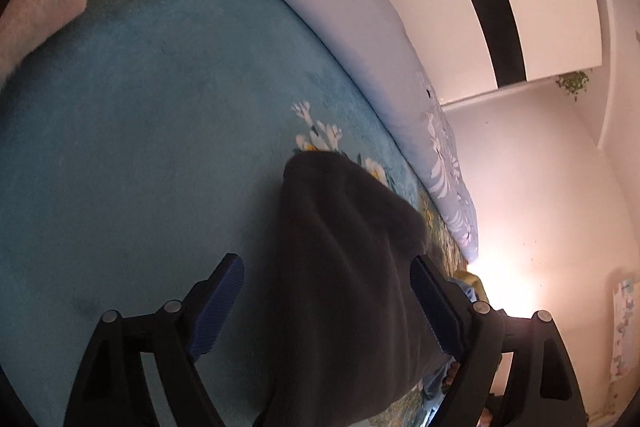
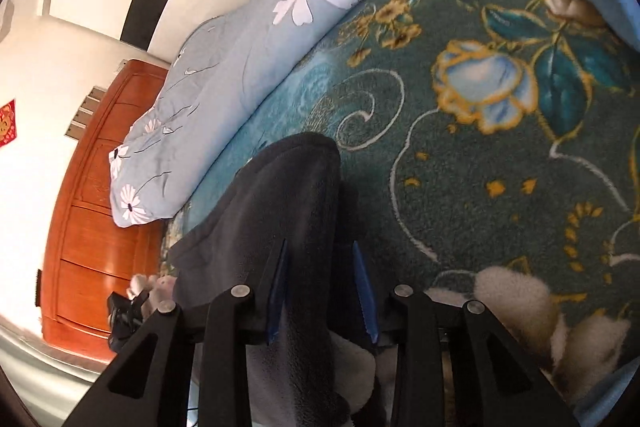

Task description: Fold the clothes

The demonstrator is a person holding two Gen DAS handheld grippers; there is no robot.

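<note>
A dark grey fleece garment (image 1: 340, 227) lies on the teal flowered blanket (image 1: 160, 107), one end of it running back between the jaws of my left gripper (image 1: 326, 261). Those jaws stand wide: the left pad (image 1: 224, 291) is well clear of the cloth and the right pad (image 1: 432, 299) sits at its edge. In the right wrist view the same garment (image 2: 288, 187) passes between the narrower jaws of my right gripper (image 2: 320, 242). A dark gap shows beside the right pad (image 2: 364, 287), so the pads do not pinch it.
A pale blue duvet with white flowers (image 2: 240, 47) is bunched along the far side of the blanket (image 2: 460, 167). A white fleecy item (image 2: 512, 295) lies close to my right gripper. A wooden dresser (image 2: 92, 227) stands beside the bed, and white wardrobe doors (image 1: 540, 7) stand behind.
</note>
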